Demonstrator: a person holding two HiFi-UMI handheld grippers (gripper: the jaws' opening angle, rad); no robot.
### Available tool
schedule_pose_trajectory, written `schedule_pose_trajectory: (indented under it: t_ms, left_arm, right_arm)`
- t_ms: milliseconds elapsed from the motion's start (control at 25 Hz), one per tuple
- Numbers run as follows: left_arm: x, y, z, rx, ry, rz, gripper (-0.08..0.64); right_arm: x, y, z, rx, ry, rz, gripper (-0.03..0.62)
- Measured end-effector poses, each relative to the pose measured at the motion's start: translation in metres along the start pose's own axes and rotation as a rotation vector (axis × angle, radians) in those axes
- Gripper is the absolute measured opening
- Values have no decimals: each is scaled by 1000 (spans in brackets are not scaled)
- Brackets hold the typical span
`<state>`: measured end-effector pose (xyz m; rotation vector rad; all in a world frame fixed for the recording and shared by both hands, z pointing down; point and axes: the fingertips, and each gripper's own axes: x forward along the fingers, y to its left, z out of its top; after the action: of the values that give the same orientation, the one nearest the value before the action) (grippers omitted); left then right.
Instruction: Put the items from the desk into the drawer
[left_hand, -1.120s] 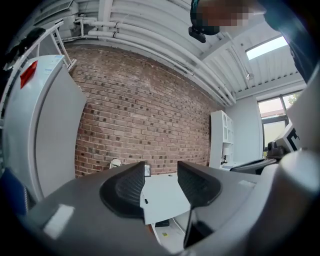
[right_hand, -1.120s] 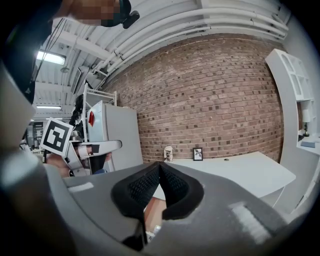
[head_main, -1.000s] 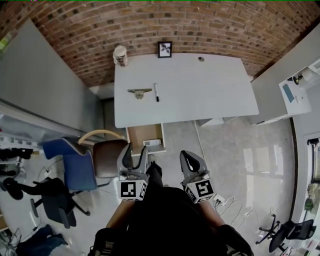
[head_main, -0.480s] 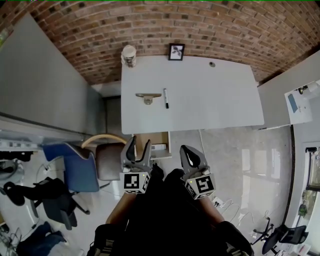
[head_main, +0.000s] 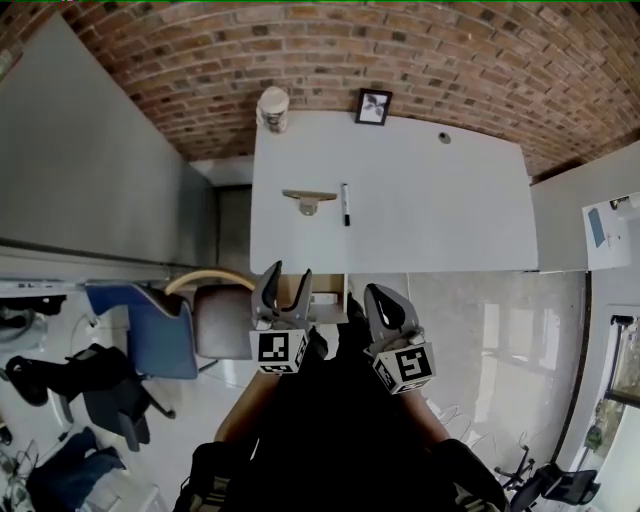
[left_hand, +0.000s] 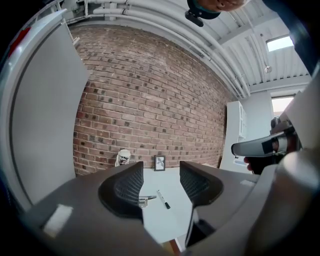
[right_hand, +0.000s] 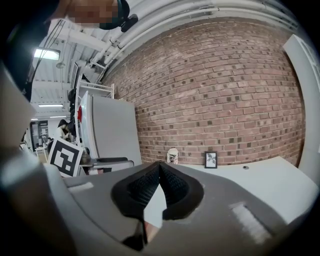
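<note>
The person is standing a little back from the white surface (head_main: 420, 210), holding both grippers low in front of the body. The left gripper (head_main: 288, 272) is carrying nothing. Its fingers (left_hand: 127, 186) have just been opening and are now standing well apart, with only air between them. The right gripper (head_main: 380, 293) is pressing its fingers together at the tips and is also empty.

The black marker (head_main: 345, 204) is lying on the near left part of the surface, just beside a small tan tool (head_main: 309, 198) that I cannot identify. Its long axis is running away from the person, almost along the line the grippers are pointing. It is lying ahead, between the two grippers, and in the left gripper view it is showing inside the gap of the fingers. So I judge the left one is better placed to close across its thin body. The open drawer (head_main: 328, 288) is sitting under the near edge, just ahead of the left gripper.
</note>
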<state>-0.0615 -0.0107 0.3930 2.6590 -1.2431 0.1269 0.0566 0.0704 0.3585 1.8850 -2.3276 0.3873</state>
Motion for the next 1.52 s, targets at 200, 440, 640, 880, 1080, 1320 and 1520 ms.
schedule_pose_trajectory:
  t_ms: [200,440,640,880,1080,1320,1520]
  left_arm:
    - [38,8,-17,3,51,37,264]
    - [85,21,-47,-2,143,81,272]
    - [126,33,-73,-32,202,109,281]
    - [168,47,-116,-49,289,136,295]
    - [195,57,-153,-68,366,166,308]
    - [215,68,-183,-54,440,191,327]
    - [233,77,-214,-70,500,202,333]
  right_arm:
    - [31,-25,7,-1,24,46,5]
    - [70,-55,16,-2,53,108,5]
    - [97,-81,18,18,73,135,5]
    - [124,-107,6,59,109,160,5]
    - [140,-124,-6,80,141,177,5]
    - [158,-137,-18,113,181,180,5]
    - [168,-145,-25,109,194,197,5]
